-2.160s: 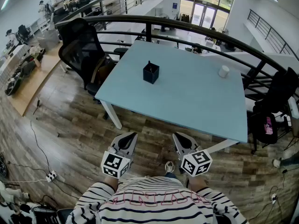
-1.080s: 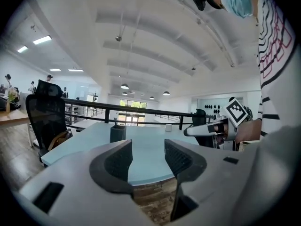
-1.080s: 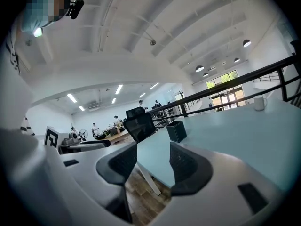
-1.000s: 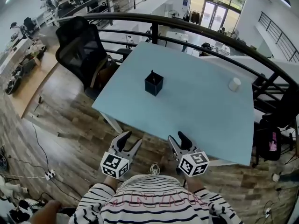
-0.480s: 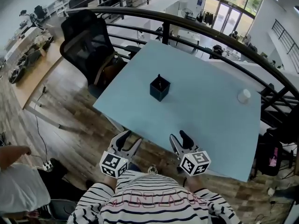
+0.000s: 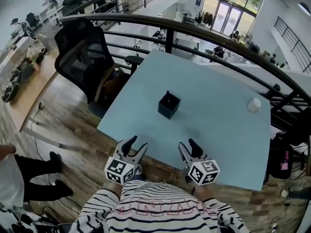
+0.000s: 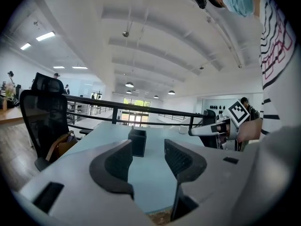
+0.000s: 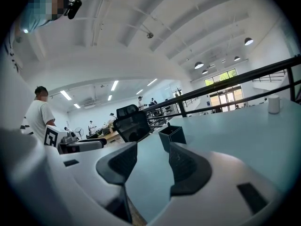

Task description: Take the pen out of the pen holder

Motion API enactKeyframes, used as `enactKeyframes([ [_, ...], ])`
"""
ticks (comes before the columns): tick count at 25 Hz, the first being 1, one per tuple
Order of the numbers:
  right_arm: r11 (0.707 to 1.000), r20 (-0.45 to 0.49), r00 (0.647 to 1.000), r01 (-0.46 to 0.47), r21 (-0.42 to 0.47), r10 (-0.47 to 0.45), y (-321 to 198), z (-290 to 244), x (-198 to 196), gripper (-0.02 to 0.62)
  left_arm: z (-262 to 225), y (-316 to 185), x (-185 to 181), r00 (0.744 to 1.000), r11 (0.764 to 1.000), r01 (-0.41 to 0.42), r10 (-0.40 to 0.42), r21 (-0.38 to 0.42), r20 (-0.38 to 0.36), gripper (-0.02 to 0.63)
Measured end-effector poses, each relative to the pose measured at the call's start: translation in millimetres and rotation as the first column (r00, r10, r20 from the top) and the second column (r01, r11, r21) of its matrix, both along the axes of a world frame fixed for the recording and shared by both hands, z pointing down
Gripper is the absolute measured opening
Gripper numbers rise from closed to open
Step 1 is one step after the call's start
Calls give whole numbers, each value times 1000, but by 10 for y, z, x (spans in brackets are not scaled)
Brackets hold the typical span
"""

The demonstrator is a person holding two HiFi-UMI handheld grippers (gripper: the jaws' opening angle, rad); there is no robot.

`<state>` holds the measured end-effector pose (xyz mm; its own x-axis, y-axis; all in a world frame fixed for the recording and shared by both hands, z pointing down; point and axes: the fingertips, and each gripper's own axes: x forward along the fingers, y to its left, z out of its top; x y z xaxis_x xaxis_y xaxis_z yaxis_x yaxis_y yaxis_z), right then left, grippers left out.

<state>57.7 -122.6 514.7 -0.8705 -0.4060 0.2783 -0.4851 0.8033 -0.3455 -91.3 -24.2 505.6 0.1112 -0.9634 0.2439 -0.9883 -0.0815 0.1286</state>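
Observation:
A square black pen holder (image 6: 168, 105) stands near the middle of the pale blue table (image 6: 218, 125), with the tip of a dark pen (image 6: 167, 93) poking above its rim. The same pen holder (image 7: 137, 142) shows ahead in the left gripper view, and the pen holder (image 8: 172, 137) in the right gripper view. My left gripper (image 6: 133, 145) hovers at the table's near edge, open and empty. My right gripper (image 6: 188, 146) hangs beside it, also open and empty. Both are well short of the holder.
A small white cup (image 6: 253, 105) sits at the table's far right. A black office chair (image 6: 85, 57) stands at the left of the table, a dark curved railing (image 6: 194, 33) behind it. A person's legs (image 6: 34, 176) are on the wooden floor at left.
The view has moved closer to the table over the frames, so the grippers now reach its near edge. The jaws, shut at first, now stand open. A person has walked in at lower left.

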Motion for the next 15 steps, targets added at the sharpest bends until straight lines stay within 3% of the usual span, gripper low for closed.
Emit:
enactKeyframes([
  [7, 993, 15, 993, -115, 11, 115, -183, -132, -458, 210, -172, -416, -502, 991, 991, -132, 131, 17, 19, 192],
  [15, 966, 28, 966, -258, 13, 258, -177, -79, -793, 210, -224, -680, -998, 963, 964, -264, 263, 30, 53, 192],
])
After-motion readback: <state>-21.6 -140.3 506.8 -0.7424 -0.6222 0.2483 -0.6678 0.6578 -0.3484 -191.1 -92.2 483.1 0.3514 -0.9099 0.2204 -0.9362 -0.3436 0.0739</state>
